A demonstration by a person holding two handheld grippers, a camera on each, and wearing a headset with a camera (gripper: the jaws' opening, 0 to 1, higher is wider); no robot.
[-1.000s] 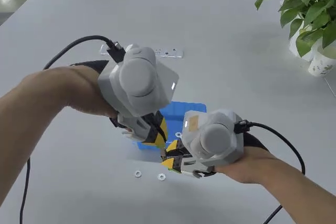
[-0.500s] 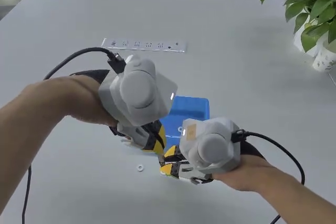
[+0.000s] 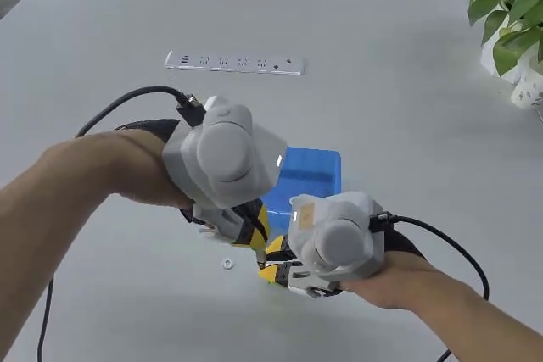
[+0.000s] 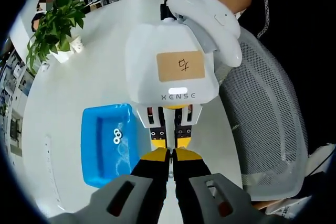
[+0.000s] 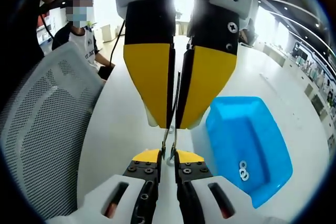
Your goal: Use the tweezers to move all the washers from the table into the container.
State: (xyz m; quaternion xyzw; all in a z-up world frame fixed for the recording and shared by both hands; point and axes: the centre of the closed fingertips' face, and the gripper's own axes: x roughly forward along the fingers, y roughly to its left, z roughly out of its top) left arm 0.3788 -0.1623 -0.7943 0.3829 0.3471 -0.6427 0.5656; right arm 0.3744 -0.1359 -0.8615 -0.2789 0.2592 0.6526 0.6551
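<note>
Slim metal tweezers [image 5: 167, 141] run from the yellow jaws of my left gripper [image 5: 176, 123] down into the jaws of my right gripper [image 5: 168, 156]. Both grippers are shut on them and meet tip to tip, my left gripper [image 3: 254, 231] just above my right gripper [image 3: 273, 260]. The blue container [image 3: 312, 169] lies just behind them and holds two washers [image 5: 242, 170], the same washers [image 4: 117, 136] showing in the left gripper view. One small washer [image 3: 227, 263] lies on the white table [image 3: 382, 82], left of the gripper tips.
A white power strip [image 3: 233, 63] lies at the back of the table. A potted plant [image 3: 509, 14] stands at the far right. Black cables trail from both grippers. A mesh office chair [image 4: 262, 119] and a seated person [image 5: 79, 35] are beyond the table edge.
The head view has tilted, so the power strip sits lower in the picture. Two washers showed in front of the grippers a second ago; one shows now. The grippers stay joined.
</note>
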